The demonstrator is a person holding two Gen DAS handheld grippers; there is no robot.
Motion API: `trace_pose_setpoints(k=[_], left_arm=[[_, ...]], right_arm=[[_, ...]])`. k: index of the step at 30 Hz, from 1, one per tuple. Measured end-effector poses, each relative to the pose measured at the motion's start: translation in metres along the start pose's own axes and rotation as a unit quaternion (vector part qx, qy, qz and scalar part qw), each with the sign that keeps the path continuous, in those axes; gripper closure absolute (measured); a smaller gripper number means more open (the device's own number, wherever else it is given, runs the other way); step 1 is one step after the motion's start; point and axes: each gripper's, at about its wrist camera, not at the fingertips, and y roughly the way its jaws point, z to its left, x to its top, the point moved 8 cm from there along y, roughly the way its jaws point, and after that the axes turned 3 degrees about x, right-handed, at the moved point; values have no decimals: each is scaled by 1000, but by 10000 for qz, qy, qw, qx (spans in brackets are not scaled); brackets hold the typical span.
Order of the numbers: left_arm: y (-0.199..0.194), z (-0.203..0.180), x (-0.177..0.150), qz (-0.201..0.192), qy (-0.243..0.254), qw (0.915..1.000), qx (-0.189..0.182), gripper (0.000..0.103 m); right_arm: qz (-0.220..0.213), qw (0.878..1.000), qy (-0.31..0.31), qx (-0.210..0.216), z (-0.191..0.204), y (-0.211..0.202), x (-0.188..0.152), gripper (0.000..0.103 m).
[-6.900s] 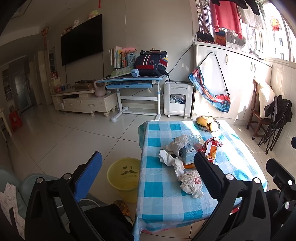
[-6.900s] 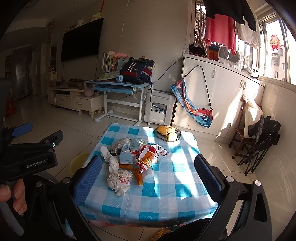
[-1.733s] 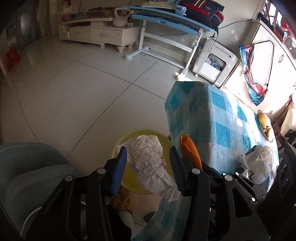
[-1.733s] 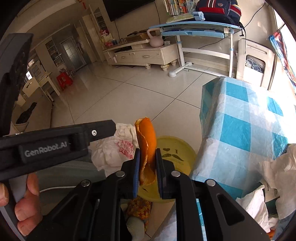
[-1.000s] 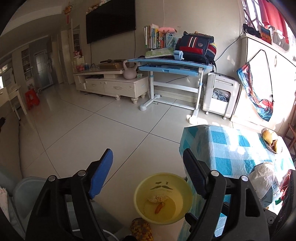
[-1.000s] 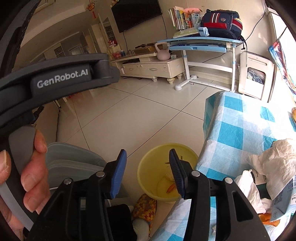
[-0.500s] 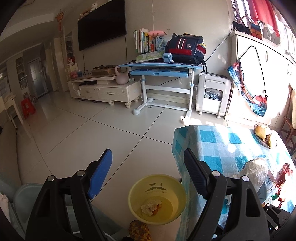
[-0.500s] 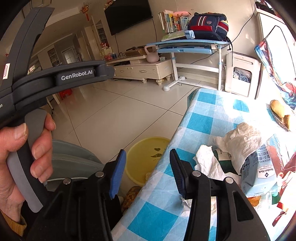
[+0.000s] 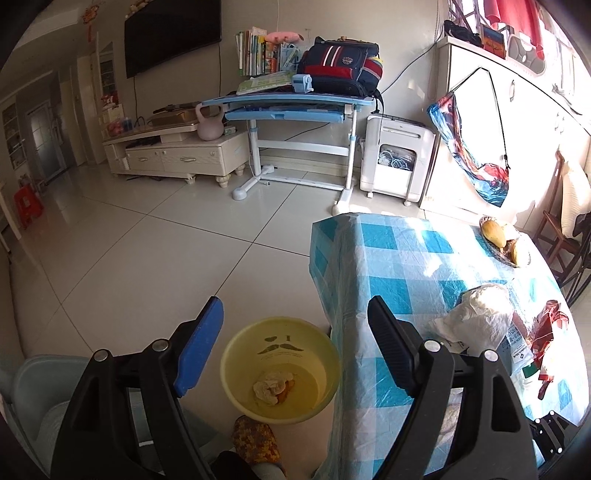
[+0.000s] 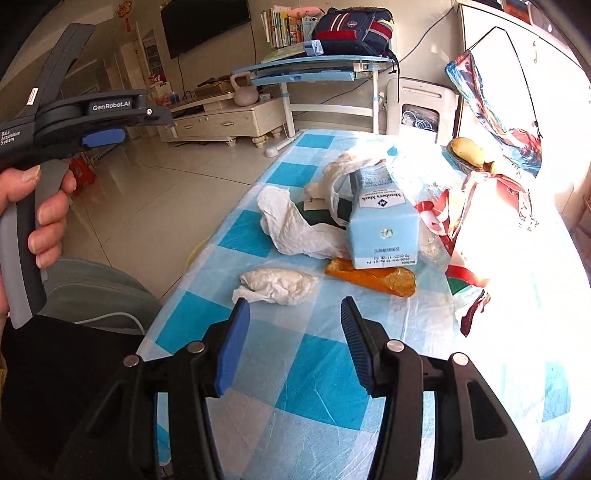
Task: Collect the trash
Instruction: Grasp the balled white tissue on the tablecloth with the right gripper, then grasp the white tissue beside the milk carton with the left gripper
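Where sunlight falls, checked tablecloth [image 10: 317,365], glossy tiled floor [image 9: 147,251]

Glossy white tile floor [image 9: 140,258] fills the room; a wall-mounted television [image 9: 171,35] hangs at eleven o'clock, white cabinets [image 9: 476,122] catch sunlight at two o'clock.

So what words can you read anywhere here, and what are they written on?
"GenRobot.AI": on the left gripper, seen from the right wrist.
"Data Acquisition System": on the same gripper's body, further left.
"Member's Mark": on the blue carton, printed upside down.
The carton's small date print, the book spines and the red wrapper are too blurred to read.
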Motion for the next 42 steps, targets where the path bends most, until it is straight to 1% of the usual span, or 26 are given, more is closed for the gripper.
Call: trace_pose_setpoints(k=[5,7,9,11,12,13,15,18,22,27,32,33,34,35,36,37,38,39,42], left_arm=[[19,-28,-18,447,124,9983,-356,26],[23,-39,-23,519,258,9975,-394,26],[25,-49,-29,553,437,9967,-395,26],[27,-57,-33,586,602,9957,-397,26],[27,-60,-35,608,680,9951,-391,26],[29,-64,-36,637,753,9944,-382,26],[32,-70,-40,723,849,9928,-436,26],[38,-83,-46,895,966,9896,-584,26],[44,-106,-56,1149,1074,9830,-946,26],[51,-140,-78,1475,1269,9712,-1373,24],[58,-156,-93,1512,1425,9691,-1327,23],[58,-157,-95,1524,1405,9687,-1363,27],[59,-159,-98,1573,1388,9670,-1443,39],[60,-161,-101,1671,1374,9639,-1550,46],[59,-162,-102,1649,1393,9639,-1557,55],[57,-164,-103,1664,1453,9620,-1602,71],[54,-166,-104,1701,1471,9591,-1722,78],[51,-167,-105,1700,1482,9578,-1784,83],[38,-170,-103,1527,1643,9567,-1857,89]], right_arm=[[161,9997,-77,180,9,12,-1,50],[176,9996,-138,170,15,19,0,50],[218,9996,-144,120,18,30,6,46],[323,9992,-227,-31,21,42,9,46],[414,9988,-255,-73,23,49,9,48],[499,9983,-287,-79,24,53,6,54],[464,9979,-428,-160,24,50,4,64],[507,9979,-396,-75,17,40,-4,69],[549,9984,-113,19,-3,20,-16,70],[584,9979,250,105,-21,2,-34,68],[529,9979,320,208,-23,-2,-35,67],[524,9979,321,226,-22,-3,-36,67],[520,9978,332,244,-21,-2,-35,67],[516,9977,347,265,-20,-1,-34,67],[512,9976,364,284,-20,-1,-34,67],[503,9976,376,292,-21,-1,-33,67],[489,9976,388,300,-21,-1,-33,67],[472,9976,405,301,-22,-1,-33,67],[421,9975,464,318,-23,-3,-33,67]])
